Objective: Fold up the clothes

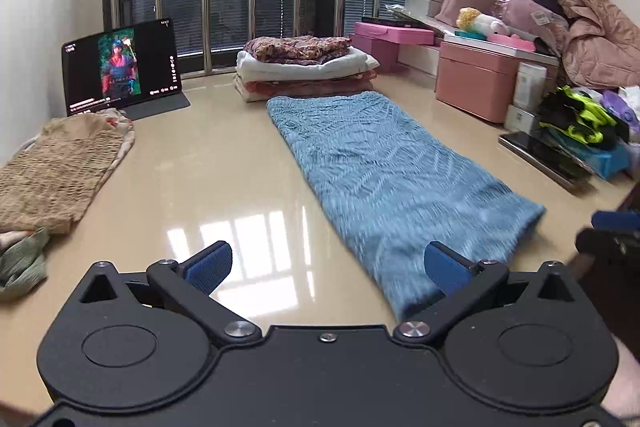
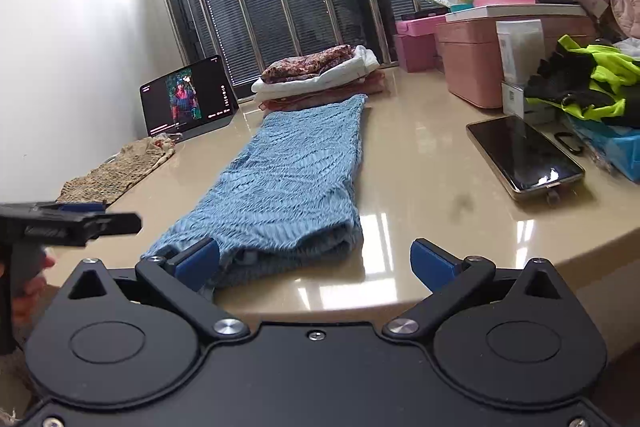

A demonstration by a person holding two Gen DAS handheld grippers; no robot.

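1. Blue knit garment [image 1: 384, 167], folded into a long strip, lies flat on the glossy beige table [image 1: 208, 163]; its far end is just beside the stack of folded clothes [image 1: 306, 67].
2. Left gripper [image 1: 326, 265]: jaws wide apart, holding nothing. One blue pad sits over bare table, the other over the strip's near end; whether it touches cannot be told.
3. Right gripper [image 2: 316, 263]: jaws wide apart, holding nothing, at the strip's near end, where the folded layers show.
4. Tan knit garment [image 1: 60, 167], spread flat, well left of the blue strip.
5. Tablet [image 1: 122, 67], propped upright with its screen lit, left of the stack.
6. Phone [image 2: 524, 157], face up with its screen dark, right of the strip.
7. Pink storage boxes [image 1: 476, 83], right of the stack.
8. Neon-yellow and black garment [image 2: 592, 83], heaped beyond the phone.
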